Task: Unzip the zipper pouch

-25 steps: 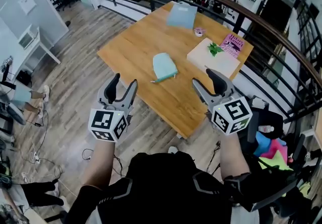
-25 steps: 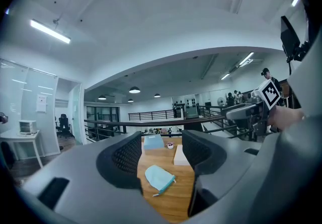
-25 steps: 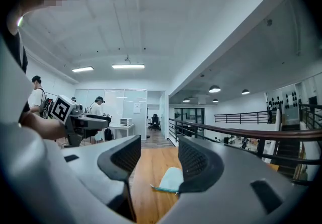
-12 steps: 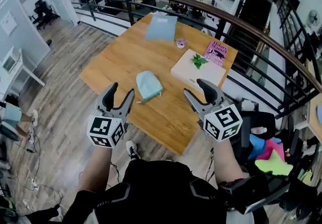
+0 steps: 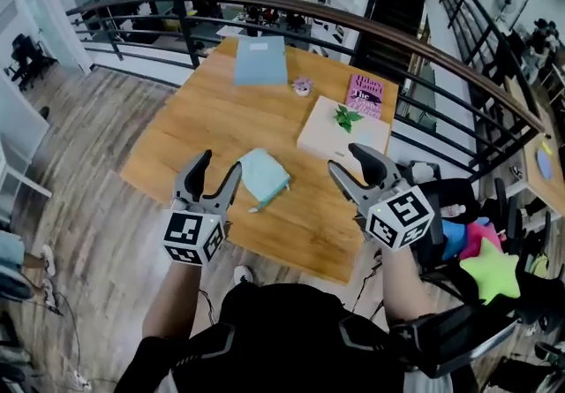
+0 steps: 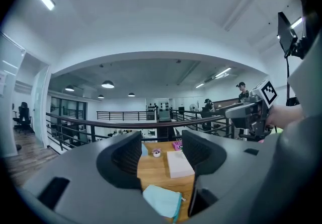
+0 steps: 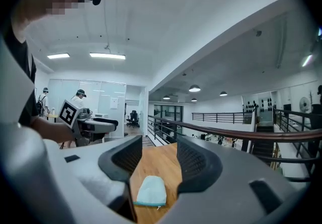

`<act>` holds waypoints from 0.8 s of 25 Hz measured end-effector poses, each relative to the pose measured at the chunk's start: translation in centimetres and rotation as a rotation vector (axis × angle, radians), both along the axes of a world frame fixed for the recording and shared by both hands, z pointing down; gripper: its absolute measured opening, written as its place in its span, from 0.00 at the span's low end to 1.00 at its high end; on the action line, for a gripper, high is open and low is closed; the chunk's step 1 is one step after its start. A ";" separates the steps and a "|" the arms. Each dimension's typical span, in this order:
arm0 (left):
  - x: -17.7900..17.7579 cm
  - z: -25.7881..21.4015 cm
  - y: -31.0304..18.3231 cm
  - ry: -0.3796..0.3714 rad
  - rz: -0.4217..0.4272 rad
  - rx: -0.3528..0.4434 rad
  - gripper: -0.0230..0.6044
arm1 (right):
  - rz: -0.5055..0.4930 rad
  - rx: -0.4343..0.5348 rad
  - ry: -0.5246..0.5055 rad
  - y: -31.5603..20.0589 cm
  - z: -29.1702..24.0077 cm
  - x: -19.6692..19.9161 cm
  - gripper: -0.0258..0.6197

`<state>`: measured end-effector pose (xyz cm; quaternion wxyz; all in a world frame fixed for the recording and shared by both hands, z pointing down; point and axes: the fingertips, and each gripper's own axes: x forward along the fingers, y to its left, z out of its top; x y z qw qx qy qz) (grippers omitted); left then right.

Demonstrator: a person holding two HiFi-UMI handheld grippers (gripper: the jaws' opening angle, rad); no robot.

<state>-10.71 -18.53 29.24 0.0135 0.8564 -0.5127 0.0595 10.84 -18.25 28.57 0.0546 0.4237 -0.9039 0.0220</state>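
**Grippers open, pouch not yet touched**

We're over the wooden counter (image 5: 221, 117), and the small pale-teal fabric zipper pouch (image 5: 263, 177) lies flat near its close edge. It sits between our two tools and apart from both. From the left gripper (image 5: 220, 163) it's at about two o'clock; from the right gripper (image 5: 349, 162), about nine. The left gripper's jaws stand wide apart with nothing in them. The right gripper's jaws have just been closing a little, but they are well apart too and nothing is between them. The pouch shows only on the wood beyond. The flat white cardboard box (image 5: 342, 126) with a green sprig rests at one o'clock from the pouch, clear of it.

Now the handling, as we judge it. This pouch looks light, soft and limp, so it will likely slide and bunch if we tug the slider alone. One gripper should pinch the fabric at the end of the darker teal zipper edge (image 5: 272, 194). The other takes the small zipper pull (image 5: 254, 207), which seems to sit at the pouch's seven o'clock corner, and draws it along the seam. The pull is tiny, so a slipped pinch is the risk.
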 end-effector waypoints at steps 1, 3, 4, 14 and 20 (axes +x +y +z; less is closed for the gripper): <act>-0.8 0.2 -0.7 0.004 0.015 -0.003 0.44 | 0.010 -0.003 0.003 -0.3 0.1 -0.6 0.39; -2.1 0.5 -1.9 0.014 0.050 -0.011 0.44 | 0.036 -0.014 -0.003 -1.1 0.4 -1.6 0.39; -2.5 0.7 -2.4 0.019 0.068 -0.014 0.44 | 0.050 -0.025 -0.013 -1.5 0.6 -2.0 0.39; -4.8 5.5 -6.6 0.037 0.206 -0.114 0.44 | 0.181 -0.132 -0.030 -3.8 4.9 -3.1 0.38; -3.7 9.0 -6.0 0.032 0.223 -0.180 0.44 | 0.075 -0.205 0.059 -4.7 10.9 -3.1 0.37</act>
